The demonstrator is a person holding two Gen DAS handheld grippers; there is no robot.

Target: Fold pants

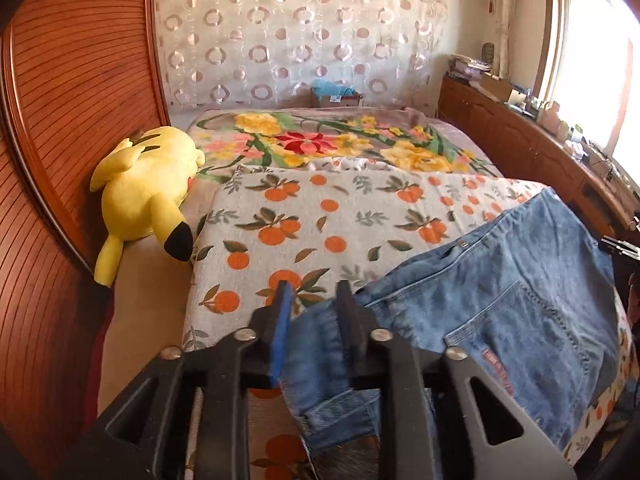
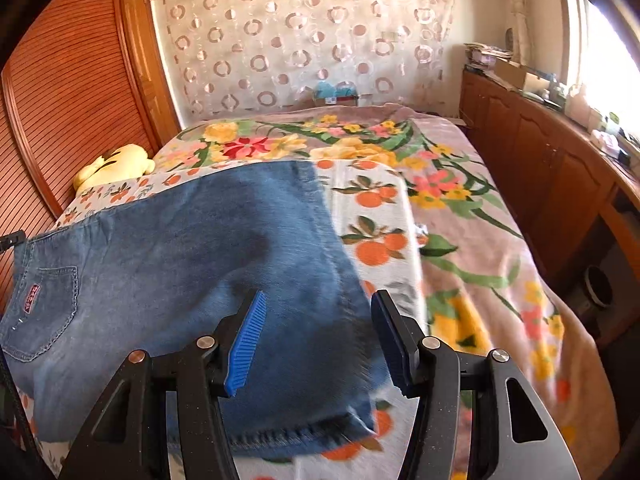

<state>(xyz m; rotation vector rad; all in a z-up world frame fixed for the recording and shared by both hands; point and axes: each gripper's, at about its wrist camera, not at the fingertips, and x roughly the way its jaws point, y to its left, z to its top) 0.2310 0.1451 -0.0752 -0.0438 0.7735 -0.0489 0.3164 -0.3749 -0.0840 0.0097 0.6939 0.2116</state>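
Observation:
Blue jeans (image 2: 192, 264) lie across the orange-print cloth (image 1: 304, 216) on the bed, back pocket (image 1: 536, 340) up. In the left wrist view my left gripper (image 1: 312, 300) is at a hemmed edge of the jeans (image 1: 316, 352). A bunch of denim stands between its fingers, which are parted, and I cannot see them pinching it. In the right wrist view my right gripper (image 2: 320, 320) hovers open just above the other end of the jeans, near the stitched hem (image 2: 280, 436), with nothing held. The tip of each gripper shows at the edge of the other's view.
A yellow plush toy (image 1: 148, 196) lies at the left against the slatted wooden headboard (image 1: 60, 128). A floral blanket (image 2: 460, 216) covers the rest of the bed. A wooden cabinet (image 2: 552, 168) with clutter runs along the right under a bright window.

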